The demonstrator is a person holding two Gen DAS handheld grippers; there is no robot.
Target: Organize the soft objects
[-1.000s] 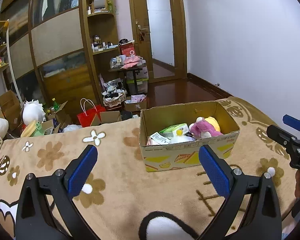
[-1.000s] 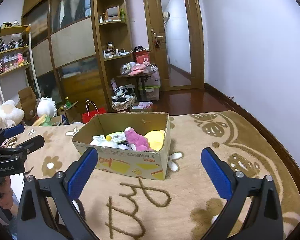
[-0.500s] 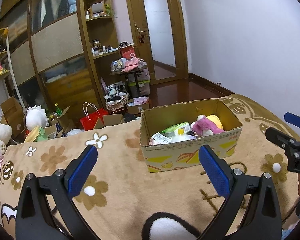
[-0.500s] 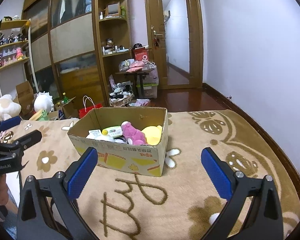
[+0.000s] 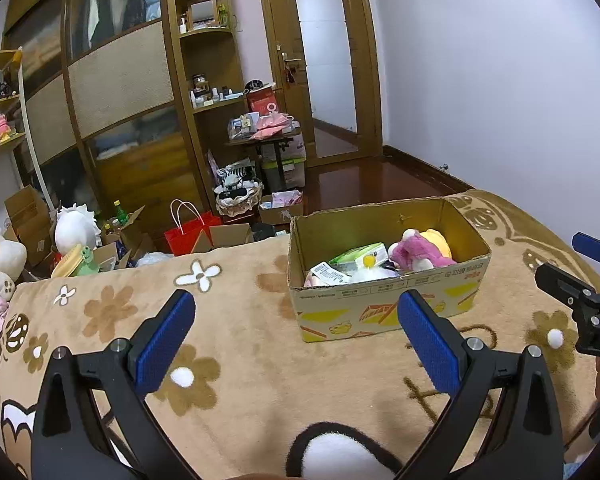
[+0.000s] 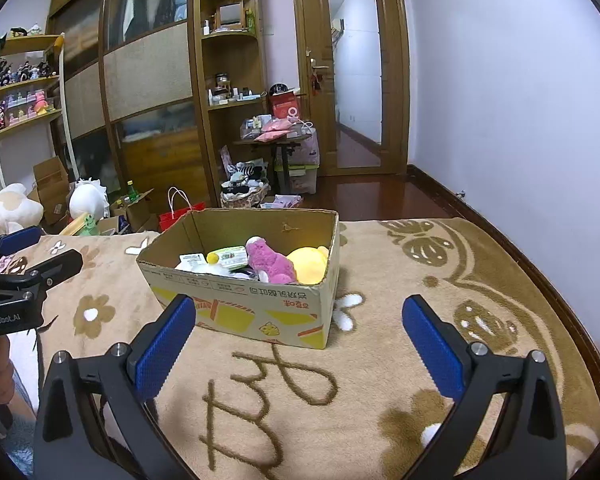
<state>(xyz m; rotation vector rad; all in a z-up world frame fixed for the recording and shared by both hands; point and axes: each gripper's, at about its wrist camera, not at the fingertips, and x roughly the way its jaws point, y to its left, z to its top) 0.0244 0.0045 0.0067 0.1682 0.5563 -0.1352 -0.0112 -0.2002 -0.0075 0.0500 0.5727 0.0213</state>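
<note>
A cardboard box point(image 5: 384, 310) point(image 6: 240, 304) stands on the brown flowered blanket point(image 5: 236, 320) point(image 6: 380, 360). Inside lie a pink plush point(image 5: 414, 252) point(image 6: 270, 260), a yellow plush point(image 5: 438, 238) point(image 6: 310, 264), a green packet point(image 5: 358, 254) point(image 6: 230, 256) and white soft items. My left gripper point(image 5: 296, 340) is open and empty, held above the blanket in front and left of the box. My right gripper point(image 6: 298, 340) is open and empty in front of the box's near right corner. Each gripper shows at the edge of the other's view.
Beyond the bed edge are a red bag point(image 5: 190, 232), open cartons, white plush toys point(image 5: 78, 228) point(image 6: 10, 208) and a small loaded table point(image 5: 264, 140). Wooden cabinets and shelves line the left wall; a door point(image 5: 328, 76) stands at the back.
Both grippers have risen and drawn back slightly, so the box sits lower in both views. Both jaws stay wide open and empty. The box contents have not moved.
</note>
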